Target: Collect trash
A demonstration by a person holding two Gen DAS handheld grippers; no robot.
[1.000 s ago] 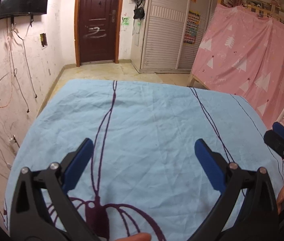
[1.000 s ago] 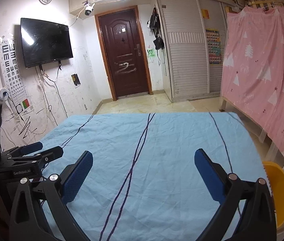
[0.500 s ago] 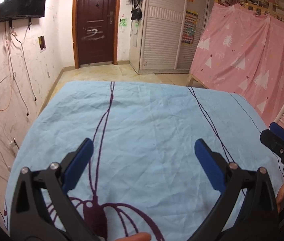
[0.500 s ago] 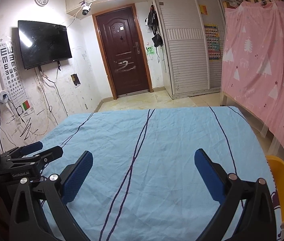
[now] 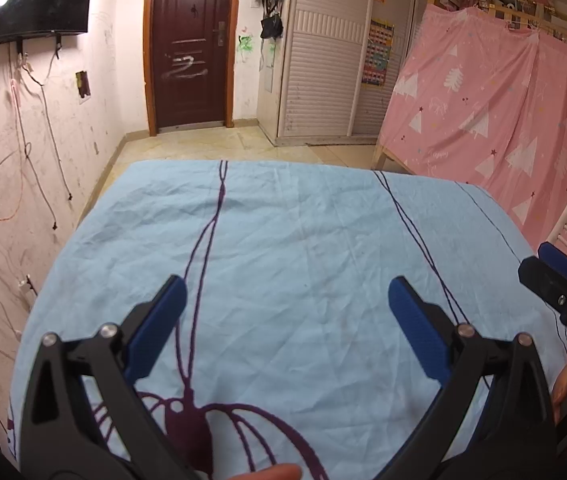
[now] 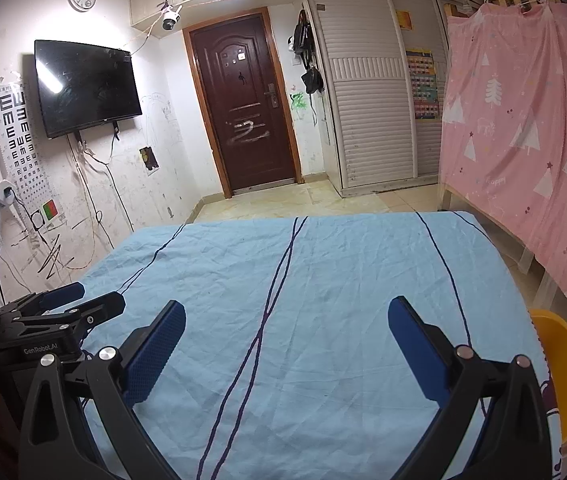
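I see the blue sheet (image 5: 283, 264) filling both views, bare of any trash, so I cannot tell which way a target lies or which gripper is nearer. The yellow bin (image 6: 559, 364) sits just off the sheet's right edge. Left gripper (image 5: 287, 300) and right gripper (image 6: 286, 322) both gape wide, empty. On the left gripper's body I read "GenRobot.AI".

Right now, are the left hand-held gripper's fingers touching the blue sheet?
Cannot tell. In the left wrist view the open left hand-held gripper overlaps the blue sheet, but no gap or contact shows plainly; the right wrist view is just as unclear.
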